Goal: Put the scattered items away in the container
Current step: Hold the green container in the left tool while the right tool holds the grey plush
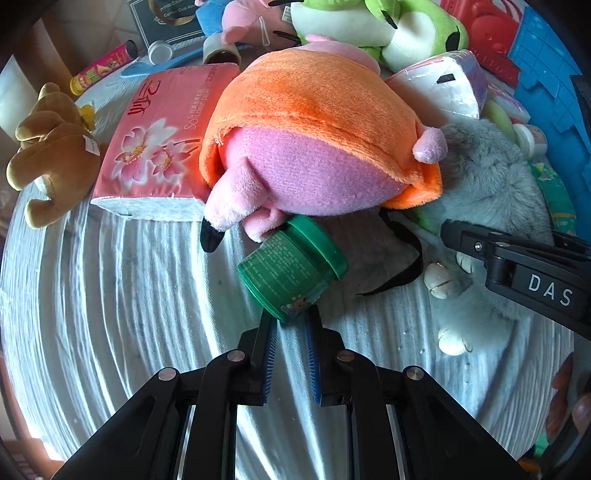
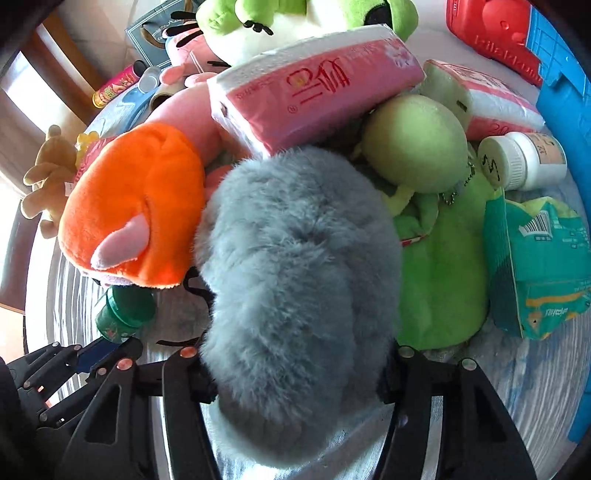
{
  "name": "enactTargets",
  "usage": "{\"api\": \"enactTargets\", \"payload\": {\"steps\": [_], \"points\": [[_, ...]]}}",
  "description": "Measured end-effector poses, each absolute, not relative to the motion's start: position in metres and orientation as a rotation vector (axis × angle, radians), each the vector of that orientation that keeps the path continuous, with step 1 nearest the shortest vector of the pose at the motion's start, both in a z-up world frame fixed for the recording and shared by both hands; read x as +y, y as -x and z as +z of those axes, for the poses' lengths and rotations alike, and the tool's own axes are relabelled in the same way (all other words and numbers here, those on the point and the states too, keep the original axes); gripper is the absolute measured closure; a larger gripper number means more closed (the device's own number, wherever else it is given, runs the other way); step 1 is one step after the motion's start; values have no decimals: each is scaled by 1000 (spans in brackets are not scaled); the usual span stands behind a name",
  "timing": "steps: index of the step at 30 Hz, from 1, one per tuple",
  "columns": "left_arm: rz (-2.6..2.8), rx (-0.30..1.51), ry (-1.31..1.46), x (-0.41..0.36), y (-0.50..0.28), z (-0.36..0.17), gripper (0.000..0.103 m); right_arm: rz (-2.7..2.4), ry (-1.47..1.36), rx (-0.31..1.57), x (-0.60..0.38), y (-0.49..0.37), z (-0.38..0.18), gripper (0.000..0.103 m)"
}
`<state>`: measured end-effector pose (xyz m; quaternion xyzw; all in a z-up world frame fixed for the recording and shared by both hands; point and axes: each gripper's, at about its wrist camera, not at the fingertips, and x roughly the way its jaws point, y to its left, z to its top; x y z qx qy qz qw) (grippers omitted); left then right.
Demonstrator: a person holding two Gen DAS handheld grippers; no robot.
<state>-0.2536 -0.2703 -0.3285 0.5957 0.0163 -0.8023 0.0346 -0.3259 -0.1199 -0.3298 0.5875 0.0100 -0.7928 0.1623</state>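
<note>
A green jar (image 1: 291, 264) lies on its side on the striped cloth, against a pink plush in orange (image 1: 314, 136). My left gripper (image 1: 290, 325) has its jaws narrowly apart, tips at the jar's base, touching or nearly so. A grey furry plush (image 2: 295, 288) sits between my right gripper's fingers (image 2: 295, 373), which are wide apart on either side of it; whether they press it I cannot tell. In the left wrist view the right gripper's finger (image 1: 517, 258) lies over the grey plush (image 1: 491, 173). The blue container (image 1: 554, 74) stands far right.
A pink tissue pack (image 1: 159, 144), a brown bear (image 1: 48, 151), a green frog plush (image 1: 388, 29) and a red toy (image 1: 491, 26) crowd the far side. A white bottle (image 2: 524, 158), a teal packet (image 2: 539, 266) and another tissue pack (image 2: 314, 88) lie right.
</note>
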Motion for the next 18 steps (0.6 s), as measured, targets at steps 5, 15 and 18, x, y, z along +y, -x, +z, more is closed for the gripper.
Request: {"api": "enactTargets", "payload": {"steps": [5, 15, 18], "points": [[-2549, -18, -1757, -265, 240, -303, 36, -2253, -1682, 26, -116, 320, -328, 25], [-2564, 104, -1733, -271, 255, -295, 35, -2258, -1650, 43, -111, 313, -319, 25], [-2542, 129, -1771, -266, 265, -305, 25, -2258, -1668, 55, -113, 314, -325, 25]]}}
